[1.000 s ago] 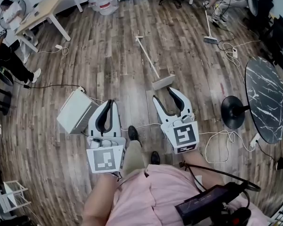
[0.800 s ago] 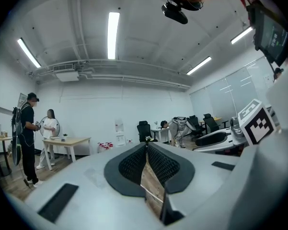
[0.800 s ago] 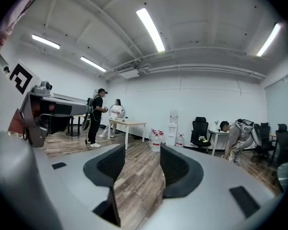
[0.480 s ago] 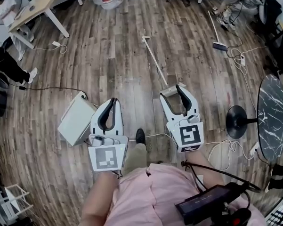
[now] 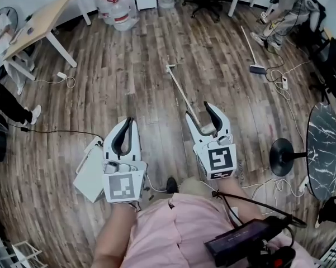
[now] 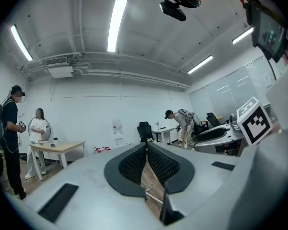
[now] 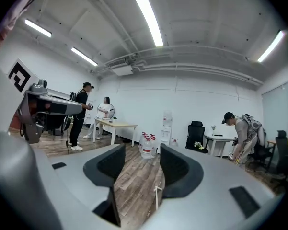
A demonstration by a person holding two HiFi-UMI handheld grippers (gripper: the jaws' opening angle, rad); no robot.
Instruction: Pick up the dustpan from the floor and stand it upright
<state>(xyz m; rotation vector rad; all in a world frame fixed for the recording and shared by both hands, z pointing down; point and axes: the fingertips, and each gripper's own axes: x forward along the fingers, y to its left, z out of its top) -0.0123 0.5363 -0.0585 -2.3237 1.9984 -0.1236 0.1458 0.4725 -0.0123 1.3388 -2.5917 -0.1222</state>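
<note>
The dustpan [image 5: 182,91] lies flat on the wooden floor, its long pale handle running up and left from the right gripper. Most of its pan is hidden under that gripper, and only a small piece shows between the jaws. My right gripper [image 5: 200,111] is open, and its jaws straddle the handle's lower end just above the pan. In the right gripper view the gripper [image 7: 143,153] stands open, with a thin white piece of the handle [image 7: 156,195] low in the gap. My left gripper [image 5: 128,121] hovers to the left, shut and holding nothing; its tips [image 6: 147,146] meet.
A white flat box [image 5: 92,171] lies on the floor beside the left gripper. A broom [image 5: 252,54] lies at the back right, near a person [image 5: 293,4]. Water bottles [image 5: 116,7] and a wooden table [image 5: 39,24] stand at the back left. A black stand base [image 5: 282,155], a marble table [image 5: 327,147] and cables are at the right.
The person has stepped forward. The right gripper has moved from just short of the pan to over it, with its jaws around the handle's lower end. The left gripper came along beside it.
</note>
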